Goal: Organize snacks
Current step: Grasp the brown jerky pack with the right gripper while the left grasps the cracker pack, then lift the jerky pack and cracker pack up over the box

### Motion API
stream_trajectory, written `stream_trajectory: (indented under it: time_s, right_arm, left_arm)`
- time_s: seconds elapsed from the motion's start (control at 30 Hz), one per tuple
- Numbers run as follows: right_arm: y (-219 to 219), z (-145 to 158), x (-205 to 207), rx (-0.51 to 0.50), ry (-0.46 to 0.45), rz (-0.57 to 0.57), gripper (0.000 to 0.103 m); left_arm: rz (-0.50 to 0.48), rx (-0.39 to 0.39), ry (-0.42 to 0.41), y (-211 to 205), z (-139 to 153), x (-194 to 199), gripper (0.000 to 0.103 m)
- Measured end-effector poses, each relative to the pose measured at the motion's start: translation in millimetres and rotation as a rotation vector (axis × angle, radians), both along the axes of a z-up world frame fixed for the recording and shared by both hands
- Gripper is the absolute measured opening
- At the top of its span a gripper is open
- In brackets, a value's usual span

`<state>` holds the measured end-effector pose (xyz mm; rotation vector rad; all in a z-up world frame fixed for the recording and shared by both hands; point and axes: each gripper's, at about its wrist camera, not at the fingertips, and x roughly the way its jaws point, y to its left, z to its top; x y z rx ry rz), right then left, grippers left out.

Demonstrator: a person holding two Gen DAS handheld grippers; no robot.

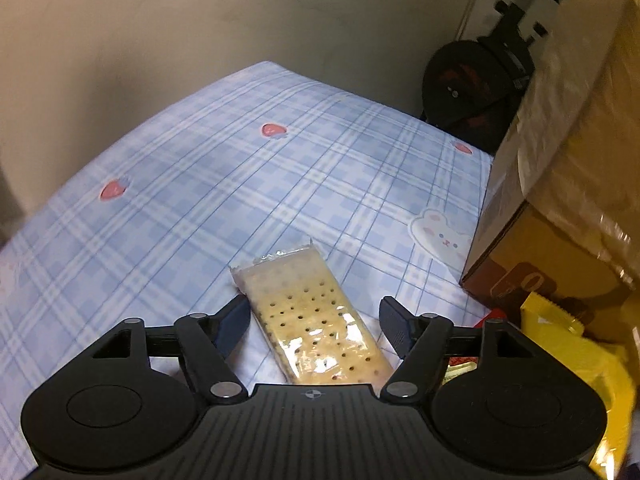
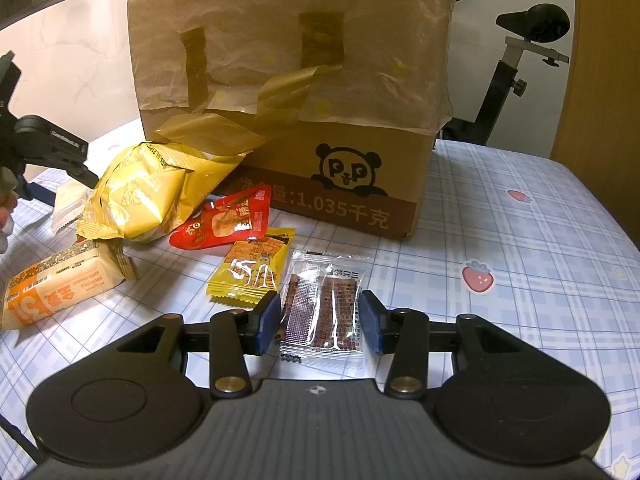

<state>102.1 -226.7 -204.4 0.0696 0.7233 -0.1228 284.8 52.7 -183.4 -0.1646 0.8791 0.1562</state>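
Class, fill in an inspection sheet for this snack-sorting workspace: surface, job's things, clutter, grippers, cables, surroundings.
Surface: blue plaid tablecloth with strawberry prints.
Job's things: clear cracker pack lying flat; red packet, yellow packet, gold bag, orange wholewheat pack beside the cardboard box.
Clutter: loose tape on the box.
Grippers: left gripper open, straddling the cracker pack; right gripper shut on the clear dark-snack sachet.
Cables: nothing seen.
Surroundings: exercise bike, beige wall.
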Motion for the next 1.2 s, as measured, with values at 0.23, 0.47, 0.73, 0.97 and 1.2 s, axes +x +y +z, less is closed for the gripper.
stream_trajectory:
  time_s: [0.23, 0.47, 0.73, 0.97, 1.2]
  right_arm:
    - [0, 0, 0, 0.001, 0.000, 0.000, 0.046]
    - [0, 0, 0, 0.001, 0.000, 0.000, 0.046]
    - [0, 0, 0, 0.002, 0.000, 0.000, 0.046]
    - [-1, 1, -3, 0.015, -0.009, 0.007, 0.045]
    - [-8, 6, -9, 0.052, -0.032, -0.025, 0.045]
  left_arm:
    - [-0.029, 0.067, -0.019, -4, -2, -11, 0.065]
    - [-0.091, -0.044, -0.055, 17, 6, -45, 0.056]
    - [-0.166, -0.064, -0.084, 20, 15, -79, 0.056]
    - [-0.223, -0.061, -0.131, 14, 28, -95, 0.056]
    - [-0.256, -0.071, -0.172, 12, 42, -104, 0.056]
